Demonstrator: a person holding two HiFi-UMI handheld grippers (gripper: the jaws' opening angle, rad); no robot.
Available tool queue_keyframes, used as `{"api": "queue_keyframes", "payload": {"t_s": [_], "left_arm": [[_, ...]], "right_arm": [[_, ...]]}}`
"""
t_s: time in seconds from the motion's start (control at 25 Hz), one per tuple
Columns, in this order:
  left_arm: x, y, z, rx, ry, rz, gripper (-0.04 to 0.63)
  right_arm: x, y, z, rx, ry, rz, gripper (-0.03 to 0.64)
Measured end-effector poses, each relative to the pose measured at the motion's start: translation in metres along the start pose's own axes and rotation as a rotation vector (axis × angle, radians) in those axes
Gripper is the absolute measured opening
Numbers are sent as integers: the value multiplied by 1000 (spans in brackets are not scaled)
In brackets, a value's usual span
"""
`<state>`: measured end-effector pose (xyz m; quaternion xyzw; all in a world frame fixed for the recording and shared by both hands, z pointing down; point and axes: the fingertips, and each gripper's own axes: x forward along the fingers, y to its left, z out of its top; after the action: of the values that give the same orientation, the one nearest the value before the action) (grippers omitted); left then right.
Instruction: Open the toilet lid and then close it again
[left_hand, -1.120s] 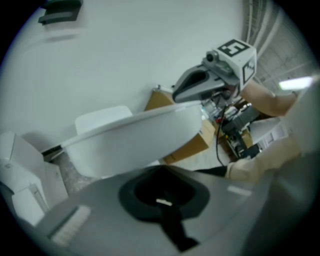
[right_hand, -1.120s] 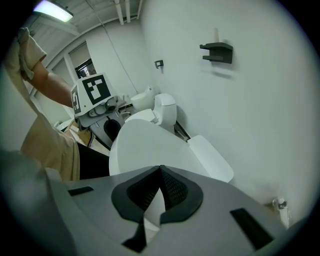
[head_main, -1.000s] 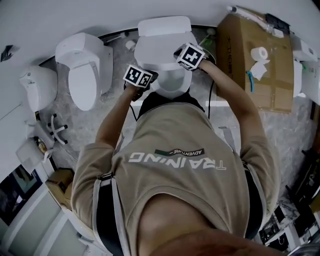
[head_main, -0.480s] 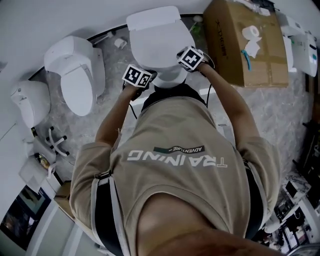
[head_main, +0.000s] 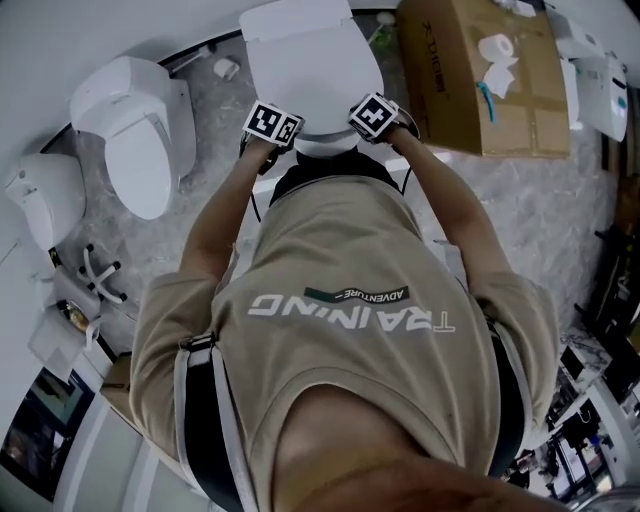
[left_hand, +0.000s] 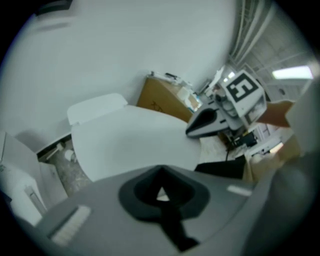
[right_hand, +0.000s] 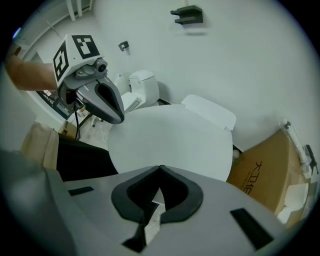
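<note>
The lid (head_main: 312, 70) lies low over the toilet, flat or very nearly flat, with its back edge by the tank (head_main: 290, 18). The person leans over it and holds one gripper near each side of the lid's front edge. The left gripper (left_hand: 160, 171) is pinched tight. Its two tips touch and nothing sits between them. The right gripper (right_hand: 160, 170) is pinched the same way, tips together. It has only a small gap lower down, where a bit of white and floor shows through. So the lid is not being squeezed. I think the closed tips are just resting on or near the front edge to guide it down softly, one on each side so it does not tip or slam. I cannot tell if the tips really touch the lid. It looks like the closing part of the job is almost done. Another toilet (head_main: 135, 135) stands to the left and a brown box (head_main: 480, 85) to the right, both well apart from the grippers.
</note>
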<state>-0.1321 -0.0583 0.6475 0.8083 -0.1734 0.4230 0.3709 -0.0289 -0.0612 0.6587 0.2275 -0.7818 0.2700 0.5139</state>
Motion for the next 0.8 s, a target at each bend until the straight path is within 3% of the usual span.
{"api": "queue_keyframes", "payload": {"t_s": [0.16,0.36,0.52,0.8], "left_arm": [[30,6,-20,-79,69,21,3],[56,12,-42,-133,115,103,4],[74,12,-57,-137,149,153,4],[107,21,-83,-166,200,180,4]], "right_arm": [[17,24,-20,98,26,81,9],[38,12,-40,59,65,-17,9],[54,14,-67,126,123,-19,9],[90,19,-84,172,107,24,9]]}}
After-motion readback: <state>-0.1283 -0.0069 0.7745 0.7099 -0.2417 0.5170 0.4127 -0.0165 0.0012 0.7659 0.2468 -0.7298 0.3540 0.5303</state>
